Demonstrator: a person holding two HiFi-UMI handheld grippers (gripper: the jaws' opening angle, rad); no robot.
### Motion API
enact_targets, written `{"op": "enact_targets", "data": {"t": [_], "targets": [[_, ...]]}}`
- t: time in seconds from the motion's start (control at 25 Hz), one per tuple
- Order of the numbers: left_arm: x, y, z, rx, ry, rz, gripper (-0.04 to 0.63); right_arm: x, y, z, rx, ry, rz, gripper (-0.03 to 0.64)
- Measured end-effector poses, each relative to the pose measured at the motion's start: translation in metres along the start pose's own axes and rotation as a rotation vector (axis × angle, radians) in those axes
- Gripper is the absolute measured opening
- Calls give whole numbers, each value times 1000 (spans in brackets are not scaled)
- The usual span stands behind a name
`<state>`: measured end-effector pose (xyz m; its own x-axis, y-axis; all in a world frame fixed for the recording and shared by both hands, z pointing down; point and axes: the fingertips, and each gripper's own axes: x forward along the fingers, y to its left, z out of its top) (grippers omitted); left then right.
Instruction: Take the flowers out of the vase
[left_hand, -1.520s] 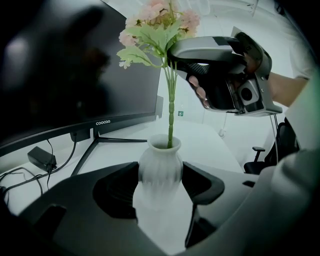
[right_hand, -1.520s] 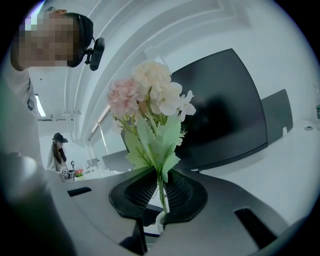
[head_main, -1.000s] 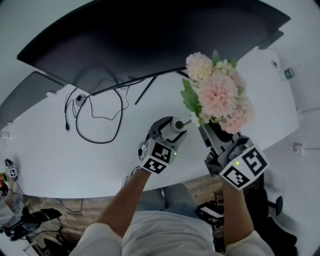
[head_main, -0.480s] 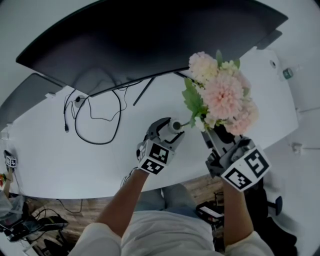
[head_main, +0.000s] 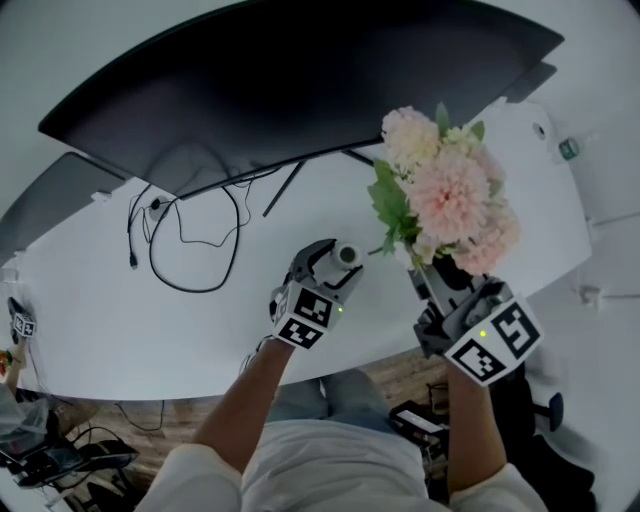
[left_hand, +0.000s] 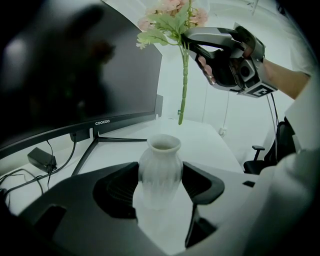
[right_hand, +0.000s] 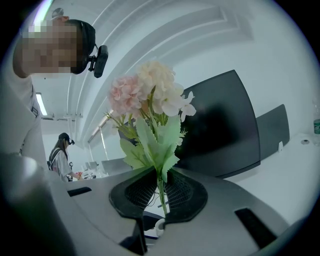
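above the ribbed white vase (left_hand: 160, 167), pale pink flowers (head_main: 450, 195), green-stemmed.

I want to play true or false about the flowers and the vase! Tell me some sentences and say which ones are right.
1. The right gripper pinches the green stem of the flowers. True.
2. The stem sits inside the vase. False: its lower end hangs in the air above the vase's mouth.
3. The left gripper holds the vase between its jaws. True.
4. The vase is black. False: it is white.
5. The monitor shows a bright picture. False: its screen is dark.
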<state>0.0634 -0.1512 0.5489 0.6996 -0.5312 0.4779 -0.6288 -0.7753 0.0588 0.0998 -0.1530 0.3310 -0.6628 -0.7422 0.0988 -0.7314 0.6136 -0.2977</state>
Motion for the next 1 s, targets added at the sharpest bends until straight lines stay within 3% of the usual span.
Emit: {"op": "enact_targets", "data": {"t": [0.84, 1.0], "targets": [[-1, 26, -14, -21, 87, 11, 276, -12, -2, -3, 26, 29, -54, 61], [0, 27, -16, -31, 100, 5, 301, -12, -1, -2, 26, 32, -55, 61]]}}
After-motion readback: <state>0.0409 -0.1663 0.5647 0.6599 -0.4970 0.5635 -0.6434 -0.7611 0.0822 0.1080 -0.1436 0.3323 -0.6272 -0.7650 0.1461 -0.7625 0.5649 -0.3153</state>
